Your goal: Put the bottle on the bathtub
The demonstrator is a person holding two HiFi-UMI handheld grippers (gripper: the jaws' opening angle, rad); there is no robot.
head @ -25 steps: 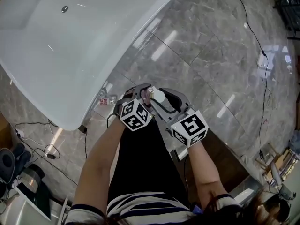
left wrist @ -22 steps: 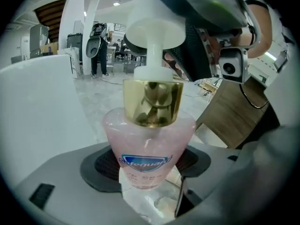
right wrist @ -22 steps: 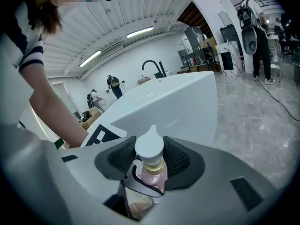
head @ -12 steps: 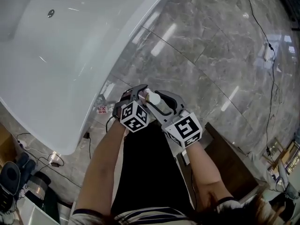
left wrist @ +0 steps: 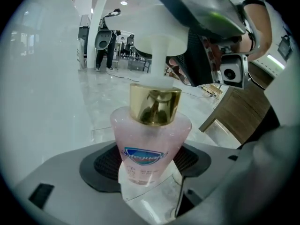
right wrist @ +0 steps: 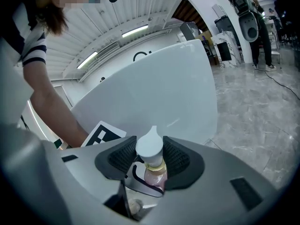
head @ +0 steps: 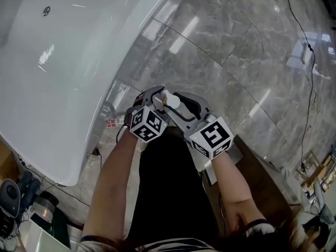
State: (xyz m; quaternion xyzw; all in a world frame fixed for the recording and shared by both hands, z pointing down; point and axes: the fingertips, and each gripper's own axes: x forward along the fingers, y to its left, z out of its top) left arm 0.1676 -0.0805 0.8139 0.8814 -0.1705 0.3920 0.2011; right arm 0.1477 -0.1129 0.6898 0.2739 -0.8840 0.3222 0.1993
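A pink soap bottle (left wrist: 151,134) with a gold collar and a white pump head (head: 171,101) is held upright between both grippers, above the marble floor and just right of the bathtub. My left gripper (left wrist: 150,161) is shut on the bottle's body. My right gripper (right wrist: 150,162) is shut on the pump head (right wrist: 149,146). In the head view the left gripper (head: 154,105) and right gripper (head: 182,109) meet around the bottle. The white bathtub (head: 122,40) fills the upper left, and its outer wall (right wrist: 154,83) rises behind the bottle.
Grey marble floor (head: 226,51) lies to the right, crossed by a black cable (head: 303,30). A wooden board (head: 257,172) is at the lower right. A small clear bottle (head: 107,111) lies by the tub's foot. Shoes and cables (head: 16,190) sit at the lower left.
The view has swung so the tub reaches further right and closer to the grippers. Both grippers keep their hold on the bottle, slightly higher in the picture.
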